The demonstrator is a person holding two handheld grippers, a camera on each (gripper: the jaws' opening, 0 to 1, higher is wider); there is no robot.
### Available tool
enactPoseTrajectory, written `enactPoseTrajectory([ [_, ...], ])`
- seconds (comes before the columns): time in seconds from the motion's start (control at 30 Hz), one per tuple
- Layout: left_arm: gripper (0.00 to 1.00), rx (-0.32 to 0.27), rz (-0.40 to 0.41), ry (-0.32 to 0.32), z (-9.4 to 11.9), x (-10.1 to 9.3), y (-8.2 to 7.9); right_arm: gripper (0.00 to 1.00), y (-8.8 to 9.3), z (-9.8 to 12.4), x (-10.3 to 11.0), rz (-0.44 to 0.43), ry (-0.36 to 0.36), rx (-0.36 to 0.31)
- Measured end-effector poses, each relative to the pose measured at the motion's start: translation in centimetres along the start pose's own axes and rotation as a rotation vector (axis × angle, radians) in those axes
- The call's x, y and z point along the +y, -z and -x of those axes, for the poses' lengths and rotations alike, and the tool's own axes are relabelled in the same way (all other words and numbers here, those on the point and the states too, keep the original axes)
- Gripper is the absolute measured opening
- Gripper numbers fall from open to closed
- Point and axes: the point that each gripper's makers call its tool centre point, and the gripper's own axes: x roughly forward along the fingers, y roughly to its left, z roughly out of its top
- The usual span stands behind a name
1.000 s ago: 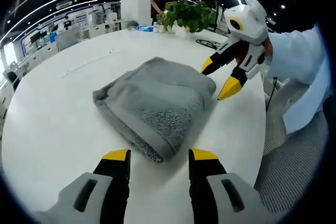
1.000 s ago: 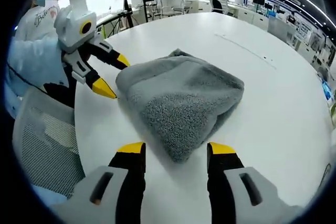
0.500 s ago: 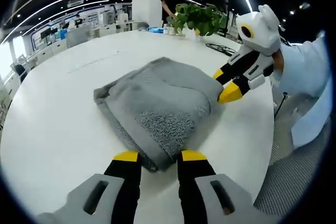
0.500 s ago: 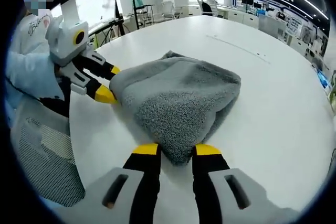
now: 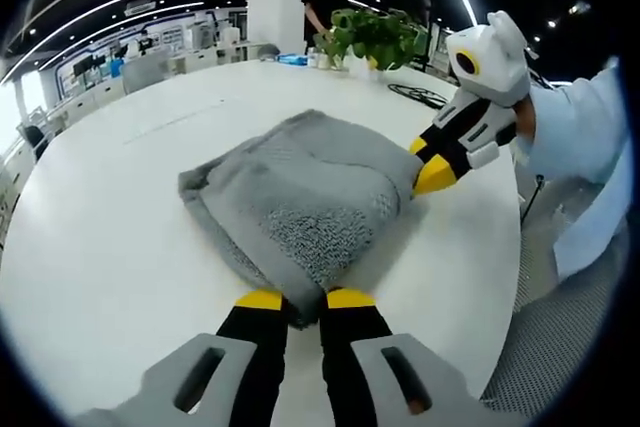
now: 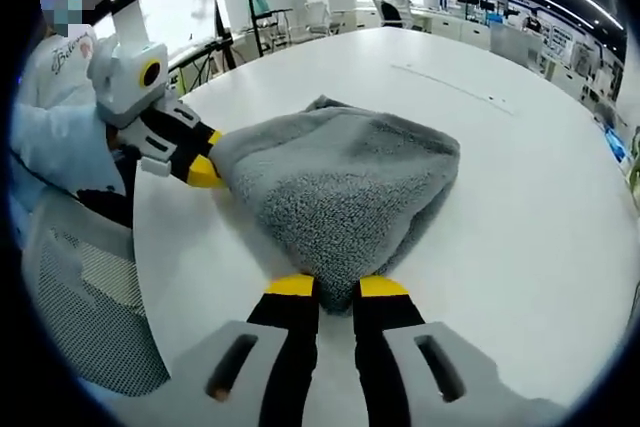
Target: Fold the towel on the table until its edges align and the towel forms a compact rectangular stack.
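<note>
1. Your towel lies mid-frame in the left gripper view, a grey folded bundle flat on the white table. It runs away from the jaws toward the upper centre, with its near corner at the bottom centre.
2. Your left gripper sits at that near corner. Its yellow-tipped jaws are drawn close together with the towel's corner pinched between them.
3. Your right gripper does the same in the right gripper view. Its jaws are nearly together at the bottom centre, clamped on the towel's opposite near corner.
4. In the left gripper view the right gripper meets the towel's edge at the centre right. In the right gripper view the left gripper meets it at the centre left.
5. Each gripper holds one end of the same side. The next fold likely turns on carrying both corners evenly across the bundle, so the edges meet.
</note>
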Motion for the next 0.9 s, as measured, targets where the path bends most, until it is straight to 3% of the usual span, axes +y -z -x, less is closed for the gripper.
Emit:
enactPoseTrajectory([
  [0.53, 0.12, 0.008, 0.003, -0.016, -1.4, 3.6, -1.7, 0.11, -3.0, -2.2, -2.6, -0.009, 0.018, -0.004],
  [0.9, 0.12, 0.008, -0.004, -0.023, -2.2, 5.3, -2.5, 0.11, -4.1, -3.2, -3.4, -0.013, 0.024, -0.011],
])
